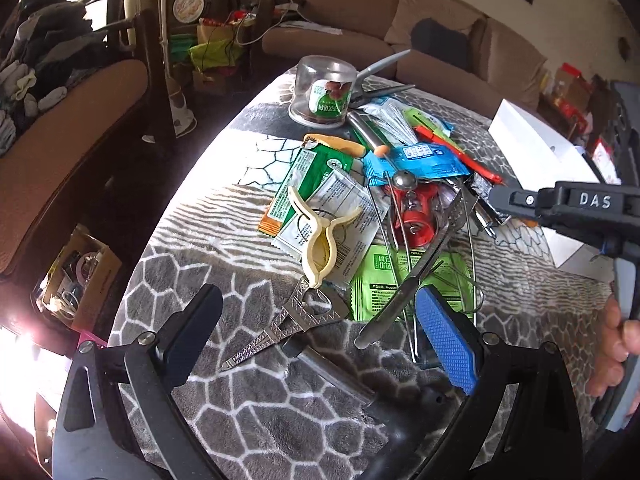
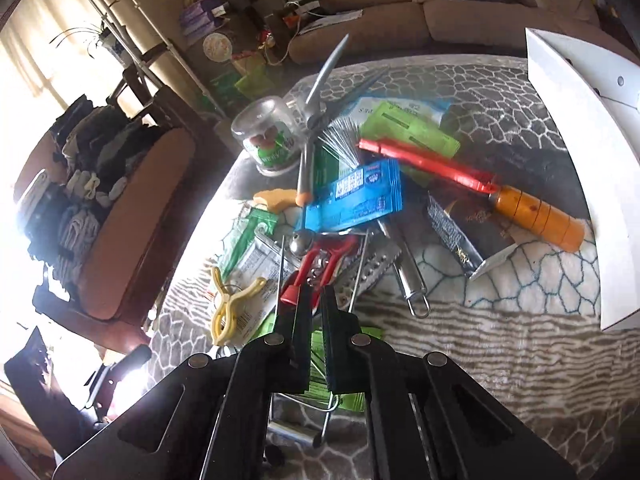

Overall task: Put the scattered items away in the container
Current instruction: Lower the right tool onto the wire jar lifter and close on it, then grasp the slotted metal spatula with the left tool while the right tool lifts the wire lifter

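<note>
Cluttered living quarters surround the work surface: a brown sofa (image 1: 352, 12) at the back, a padded chair heaped with clothing on one side, and a bench (image 1: 248, 392) under a grey patterned fleece cover. From the left wrist, the left gripper (image 1: 316, 340) hovers low over the near end of the heap with its jaws spread wide and nothing between them; directly ahead lie a metal tower-shaped opener (image 1: 292, 320), a cream clothes peg (image 1: 320, 248), flat foil sachets, a red corkscrew (image 1: 416, 216) and long steel skewers. The right gripper (image 1: 504, 200) reaches in from the right with a hand (image 1: 616, 344) on its grip. From the right wrist, that gripper's jaws stand pressed together just short of the corkscrew's red handle (image 2: 292, 292); whether anything thin is nipped between them cannot be told. The white box (image 2: 576, 168), judged to be the container, stands at the right edge of the bench, well apart from the heap's centre. Handling assessment: sachets are light, limp and slippery, best pinched at an edge; corkscrew, opener and skewers are stiff, and interlocked, so one lifted may drag others; the wooden-handled tool (image 2: 536, 220) offers a firm grip at its handle; the clear jar (image 2: 272, 140) looks smooth and liable to roll. Open fleece lies near and to the right; the bench edge on the chair side is close to the peg.
</note>
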The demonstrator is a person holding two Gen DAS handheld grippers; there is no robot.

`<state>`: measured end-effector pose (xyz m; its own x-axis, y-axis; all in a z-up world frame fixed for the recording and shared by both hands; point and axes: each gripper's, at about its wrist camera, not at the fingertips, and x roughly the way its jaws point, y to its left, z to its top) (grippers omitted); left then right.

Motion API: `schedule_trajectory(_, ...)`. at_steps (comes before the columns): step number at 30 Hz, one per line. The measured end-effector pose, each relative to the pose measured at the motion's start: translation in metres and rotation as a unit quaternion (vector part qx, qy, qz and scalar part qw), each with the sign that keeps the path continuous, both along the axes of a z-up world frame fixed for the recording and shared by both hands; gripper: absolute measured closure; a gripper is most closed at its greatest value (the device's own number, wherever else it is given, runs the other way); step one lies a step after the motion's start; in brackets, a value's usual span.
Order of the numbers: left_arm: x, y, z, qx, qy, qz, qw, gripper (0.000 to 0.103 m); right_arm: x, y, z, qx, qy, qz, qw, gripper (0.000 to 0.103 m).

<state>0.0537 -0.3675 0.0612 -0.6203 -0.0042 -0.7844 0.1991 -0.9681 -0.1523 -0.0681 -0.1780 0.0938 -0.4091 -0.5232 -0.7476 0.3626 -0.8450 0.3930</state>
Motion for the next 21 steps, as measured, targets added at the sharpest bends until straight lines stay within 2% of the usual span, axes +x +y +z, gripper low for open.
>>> schedule_trajectory(4,-0.005,0.010,-0.002,-0.037,-0.008,-0.001,0.9993,0.006,-0.005,-0.003,0.009,0.020,-0.025,0.014,0.999,0.096)
schedule_trajectory(6,-0.009,0.012,-0.006,-0.056,-0.014,0.002,0.9983,0.006,-0.004,-0.004,-0.003,0.022,-0.043,0.023,0.999,0.095)
schedule_trajectory(7,-0.012,0.014,-0.009,-0.062,-0.020,-0.002,0.9979,0.006,-0.002,-0.002,-0.013,0.008,-0.061,0.023,0.998,0.093)
schedule_trajectory(8,-0.017,0.016,-0.013,-0.065,-0.027,-0.010,0.9975,0.006,-0.002,0.001,-0.022,-0.001,-0.078,0.017,0.997,0.088)
schedule_trajectory(10,-0.024,0.024,-0.020,-0.068,-0.042,-0.032,0.9963,0.006,-0.001,0.006,-0.036,-0.005,-0.100,-0.003,0.995,0.061)
schedule_trajectory(12,-0.027,0.035,-0.023,-0.070,-0.044,-0.057,0.9949,0.006,0.000,0.010,-0.046,-0.011,-0.116,-0.011,0.993,0.050)
schedule_trajectory(14,-0.030,0.046,-0.025,-0.082,-0.040,-0.083,0.9924,0.006,0.000,0.011,-0.051,-0.006,-0.118,-0.011,0.993,0.050)
schedule_trajectory(16,-0.034,0.055,-0.029,-0.087,-0.041,-0.104,0.9899,0.017,0.001,0.014,-0.052,-0.004,-0.116,-0.013,0.993,0.050)
schedule_trajectory(18,-0.038,0.058,-0.036,-0.062,-0.048,-0.119,0.9898,0.061,0.002,0.017,-0.052,-0.004,-0.114,-0.014,0.993,0.050)
schedule_trajectory(19,-0.040,0.059,-0.038,-0.050,-0.050,-0.121,0.9902,0.069,0.003,0.018,-0.053,-0.003,-0.114,-0.014,0.993,0.050)
schedule_trajectory(21,-0.040,0.061,-0.037,-0.049,-0.050,-0.124,0.9898,0.075,0.003,0.019,-0.053,0.000,-0.113,-0.012,0.994,0.050)
